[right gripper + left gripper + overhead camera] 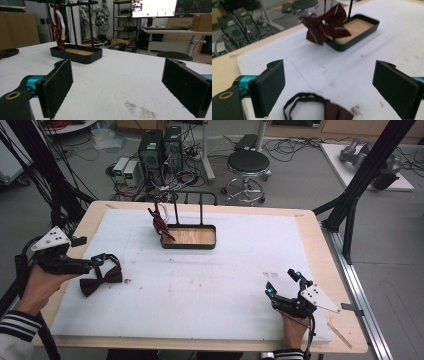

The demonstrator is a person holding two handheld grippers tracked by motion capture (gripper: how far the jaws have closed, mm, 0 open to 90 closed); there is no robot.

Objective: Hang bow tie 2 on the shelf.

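While both grippers gape wide and empty, left gripper [104, 261] straddles a maroon bow tie [101, 279]. Right gripper [283, 283] rests apart. Left gripper view reveals a striped bow tie [325, 25] hanging on the stand [188, 229].

Between the left gripper's [329, 82] spread jaws, the dark red bow tie [329, 110] is blurred and cut off by the bottom edge. Beyond it, the rack's posts [350, 10] run off the top edge.

Left gripper [102, 260] and right gripper [283, 284]: black bodies, teal fittings near flat black padded jaws, grey three-cornered plates with dark dots, black cables; person's sleeves [17, 326] striped black and white.
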